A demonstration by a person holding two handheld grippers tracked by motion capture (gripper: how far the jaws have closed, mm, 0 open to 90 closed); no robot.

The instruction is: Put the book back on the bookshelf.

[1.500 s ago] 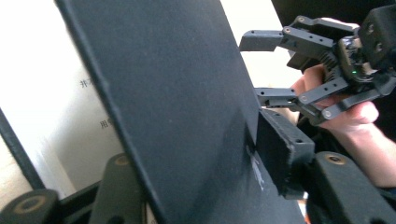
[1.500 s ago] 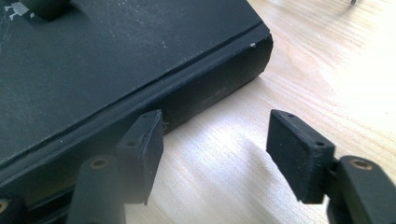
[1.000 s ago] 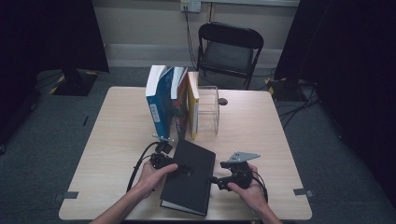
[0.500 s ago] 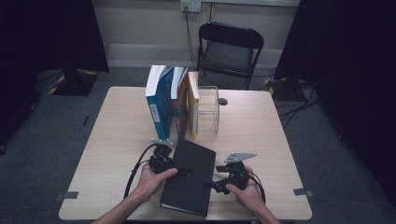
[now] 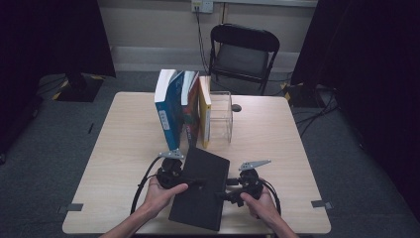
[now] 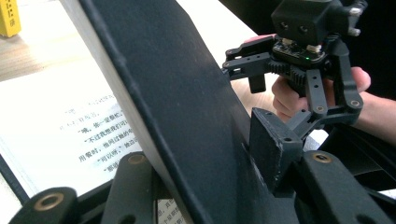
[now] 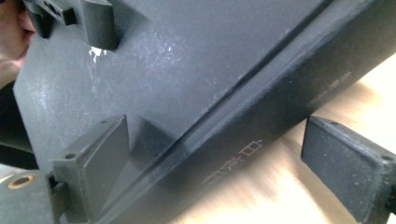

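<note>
A black hardcover book (image 5: 198, 198) lies on the table (image 5: 297, 148) near its front edge, between the two hands. My left gripper (image 5: 195, 183) is shut on the book's cover (image 6: 187, 93), which stands tilted up off the printed pages (image 6: 70, 126). My right gripper (image 7: 219, 158) straddles the book's spine (image 7: 261, 135) from the right; its jaws have just been opening. One pad (image 7: 93, 154) lies against the cover, and the other pad (image 7: 345, 158) hangs clear of the spine over bare wood. The right gripper (image 6: 254, 65) also shows beyond the cover in the left gripper view.
Several books stand upright at mid-table, among them a blue one (image 5: 171, 106) and a yellow one (image 5: 204, 111), beside a clear plastic holder (image 5: 221, 116). A small dark object (image 5: 236, 107) lies behind it. A black folding chair (image 5: 242, 49) stands past the far edge.
My left hand has risen a little and moved forward with the cover in its jaws. The right hand has stayed where it was beside the spine.
</note>
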